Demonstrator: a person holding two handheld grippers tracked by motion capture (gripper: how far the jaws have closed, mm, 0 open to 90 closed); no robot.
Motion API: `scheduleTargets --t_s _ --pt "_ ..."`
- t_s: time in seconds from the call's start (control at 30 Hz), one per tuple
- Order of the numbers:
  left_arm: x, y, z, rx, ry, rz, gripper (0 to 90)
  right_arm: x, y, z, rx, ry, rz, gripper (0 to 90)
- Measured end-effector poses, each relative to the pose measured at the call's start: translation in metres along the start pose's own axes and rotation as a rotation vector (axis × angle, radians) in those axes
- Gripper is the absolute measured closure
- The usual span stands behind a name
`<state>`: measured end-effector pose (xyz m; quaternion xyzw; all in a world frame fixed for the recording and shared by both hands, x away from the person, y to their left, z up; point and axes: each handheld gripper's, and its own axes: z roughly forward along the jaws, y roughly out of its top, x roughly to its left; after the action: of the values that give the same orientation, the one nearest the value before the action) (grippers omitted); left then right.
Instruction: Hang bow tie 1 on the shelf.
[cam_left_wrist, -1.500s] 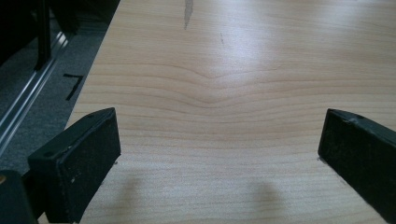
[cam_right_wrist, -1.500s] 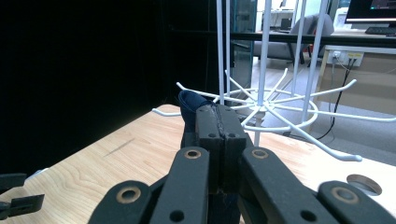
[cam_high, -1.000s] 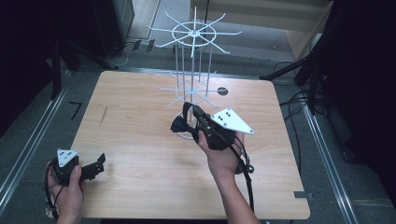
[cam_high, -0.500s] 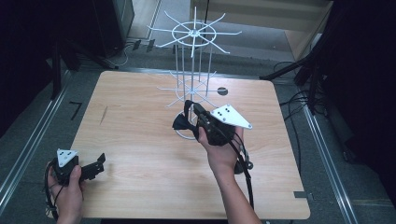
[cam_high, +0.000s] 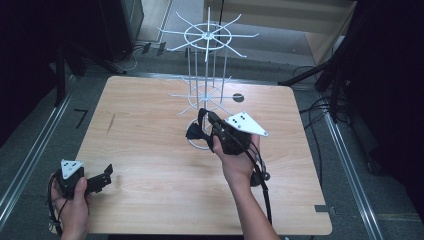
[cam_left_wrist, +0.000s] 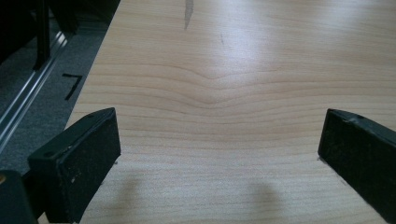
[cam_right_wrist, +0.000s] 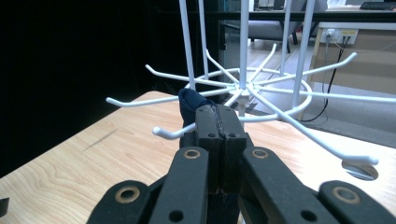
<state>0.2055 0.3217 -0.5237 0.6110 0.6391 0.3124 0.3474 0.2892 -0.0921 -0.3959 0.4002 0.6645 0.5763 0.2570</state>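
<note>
A white wire rack (cam_high: 207, 36) with rings of hooked arms stands at the back middle of the wooden table (cam_high: 150, 115). Right in front of its base, my right gripper (cam_high: 196, 132) is shut on a dark blue piece of cloth (cam_high: 202, 116). In the right gripper view the cloth (cam_right_wrist: 190, 100) pokes up past the closed right gripper (cam_right_wrist: 218, 116), close to a hook of the rack's lower ring (cam_right_wrist: 261, 88). At the table's front left corner my left gripper (cam_high: 106, 175) rests low and open. The left gripper (cam_left_wrist: 219, 149) has bare wood between its jaws.
A small round hole (cam_high: 238, 97) sits in the tabletop just right of the rack. A metal rail (cam_high: 30, 160) runs along the floor on the left, and cables and stand legs (cam_high: 320, 80) lie to the right. The table's left edge is close to my left hand.
The right gripper with the cloth has edged slightly away from the person, towards the rack. The left gripper has not moved.
</note>
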Motion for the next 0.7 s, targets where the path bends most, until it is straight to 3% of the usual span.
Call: scheduleTargets --t_s 0.43,0.7 --pt "0.000 0.000 0.000 0.000 0.001 -0.001 0.0 -0.005 -0.009 0.001 0.013 -0.002 0.006 88.8" --pt "0.000 0.000 0.000 -0.002 0.001 -0.001 0.0 -0.008 -0.018 0.001 0.035 -0.003 0.006 81.7"
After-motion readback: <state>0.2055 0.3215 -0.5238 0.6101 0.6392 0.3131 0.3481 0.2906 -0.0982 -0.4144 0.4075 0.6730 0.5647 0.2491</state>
